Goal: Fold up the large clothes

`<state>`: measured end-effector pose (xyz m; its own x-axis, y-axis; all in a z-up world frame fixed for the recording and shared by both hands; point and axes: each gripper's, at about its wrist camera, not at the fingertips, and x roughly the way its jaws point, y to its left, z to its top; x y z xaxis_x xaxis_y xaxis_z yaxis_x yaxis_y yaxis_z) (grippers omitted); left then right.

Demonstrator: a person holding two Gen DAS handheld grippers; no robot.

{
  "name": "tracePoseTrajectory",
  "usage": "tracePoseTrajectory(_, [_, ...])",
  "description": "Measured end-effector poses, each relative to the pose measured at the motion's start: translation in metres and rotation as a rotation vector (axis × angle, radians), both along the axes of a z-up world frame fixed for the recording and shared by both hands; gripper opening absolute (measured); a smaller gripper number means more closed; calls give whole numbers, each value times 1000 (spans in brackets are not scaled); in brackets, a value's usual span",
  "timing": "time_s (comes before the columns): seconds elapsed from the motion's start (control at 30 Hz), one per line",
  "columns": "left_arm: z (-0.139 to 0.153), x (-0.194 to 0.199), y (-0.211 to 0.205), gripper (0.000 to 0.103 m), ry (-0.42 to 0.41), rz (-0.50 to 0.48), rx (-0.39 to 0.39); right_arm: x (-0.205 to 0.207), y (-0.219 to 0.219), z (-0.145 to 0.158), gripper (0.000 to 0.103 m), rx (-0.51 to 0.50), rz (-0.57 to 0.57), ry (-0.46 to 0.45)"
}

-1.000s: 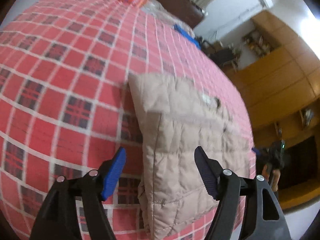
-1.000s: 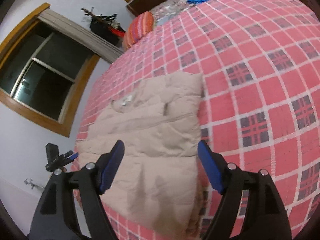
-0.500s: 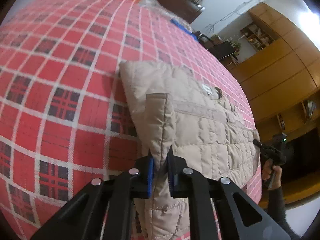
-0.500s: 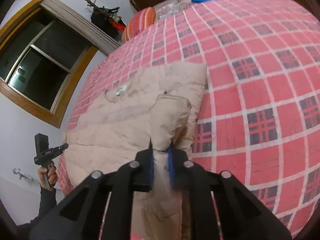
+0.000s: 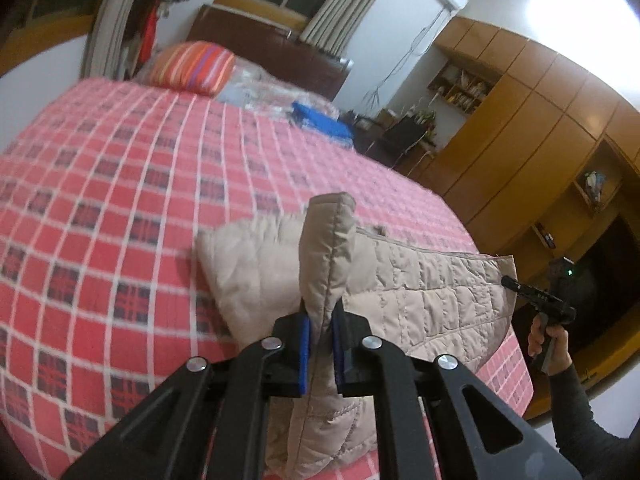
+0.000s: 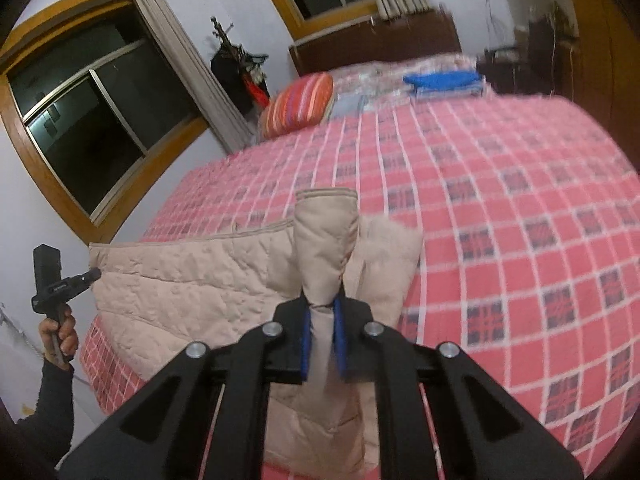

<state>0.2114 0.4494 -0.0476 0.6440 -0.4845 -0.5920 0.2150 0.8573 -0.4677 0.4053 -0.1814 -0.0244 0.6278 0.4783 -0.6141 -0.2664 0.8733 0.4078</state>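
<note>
**Near edge of the jacket is now lifted off the bed**

The bed (image 5: 120, 184), covered with a red checked cloth, fills most of both views, and the beige quilted jacket (image 5: 420, 292) lies near its foot end. One second ago both pairs of tongs were open above the flat jacket; half a second ago they had closed on its near edge while the cloth was still low. Now that edge is raised: a long band of the jacket (image 6: 192, 280) stands up between the two grips like a low wall, and the far part rests on the bed. I judge that a fold has begun, and the lifted edge probably must be carried forward over the resting part.

The left tongs (image 5: 320, 344) are clenched on a bunched corner of the jacket, which rises upright from between the blue pads (image 5: 305, 350). The right tongs (image 6: 323, 342) are clenched in the same way on the other corner. Both point forward and a little upward, well apart, with the cloth between them almost stretched. Each view shows the other hand (image 5: 548, 340) gripping its handle at the jacket's opposite end.
</note>
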Motion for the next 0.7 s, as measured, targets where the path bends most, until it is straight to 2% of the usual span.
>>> tracePoseTrajectory(0.2, [35, 48, 7, 9, -37, 30, -3, 32, 1, 34, 8, -14, -39, -106])
tracePoseTrajectory(0.33, [41, 95, 8, 9, -24, 60, 21, 73, 9, 40, 8, -51, -65, -131])
tracePoseTrajectory(0.5, [20, 153, 8, 9, 38, 86, 48, 129, 19, 22, 8, -96, -95, -103])
tracePoseTrajectory(0.7, [-37, 203, 14, 9, 162, 121, 48, 186, 33, -30, 8, -135, -104, -7])
